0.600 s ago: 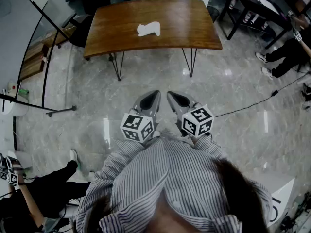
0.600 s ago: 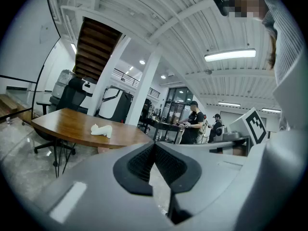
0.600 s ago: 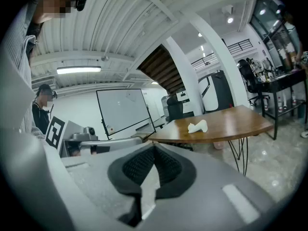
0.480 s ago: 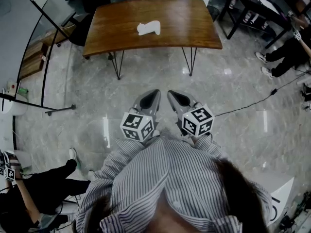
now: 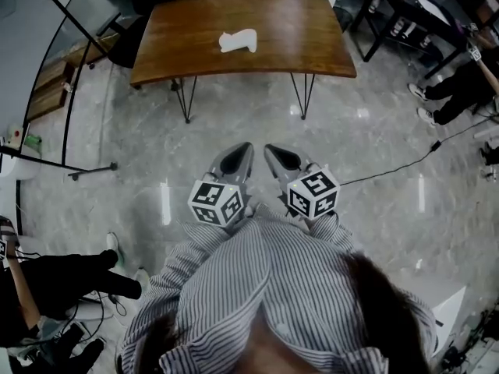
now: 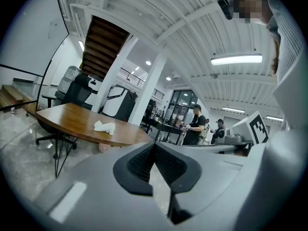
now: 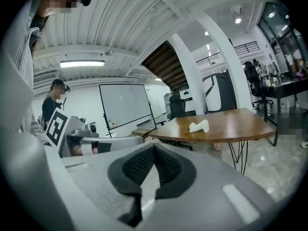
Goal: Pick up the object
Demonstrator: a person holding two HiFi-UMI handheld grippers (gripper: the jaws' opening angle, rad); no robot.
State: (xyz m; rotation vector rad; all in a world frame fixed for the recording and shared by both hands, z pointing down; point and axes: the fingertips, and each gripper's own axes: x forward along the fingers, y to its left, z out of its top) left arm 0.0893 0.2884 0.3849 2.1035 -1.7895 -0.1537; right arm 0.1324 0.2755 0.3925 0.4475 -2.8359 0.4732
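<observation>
At the far left of the head view, a bystander in black [image 5: 54, 283] on the grey marble floor [image 5: 156, 154]. Holds the left gripper [image 5: 242, 153] low in front of a striped shirt [image 5: 265, 287], marker cube [image 5: 217, 202] at its rear, jaws pressed together at the tips, nothing between the ribbed pads [image 6: 142, 162]. Faces a wooden table [image 5: 312, 37] on thin black legs, well apart from both grippers, with bare floor between. On that tabletop, a little left of its middle, the white object [image 5: 238, 41], lying flat and alone. Lies with its long axis across the table, nearly parallel to the near edge: smooth rounded end to the right and tipped slightly away, lumpier end to the left. Shows in the left gripper view as a small pale shape [image 6: 104, 126] beyond the closed tips, and in the right gripper view [image 7: 198, 126] likewise far off. Holds the right gripper [image 5: 274, 154] just beside the left one, angled outward, second cube [image 5: 313, 192] behind, jaws likewise closed tip to tip and empty. Further right, a black cable [image 5: 405, 166] across the floor, then another person's dark trouser legs [image 5: 452, 92] at the edge.
</observation>
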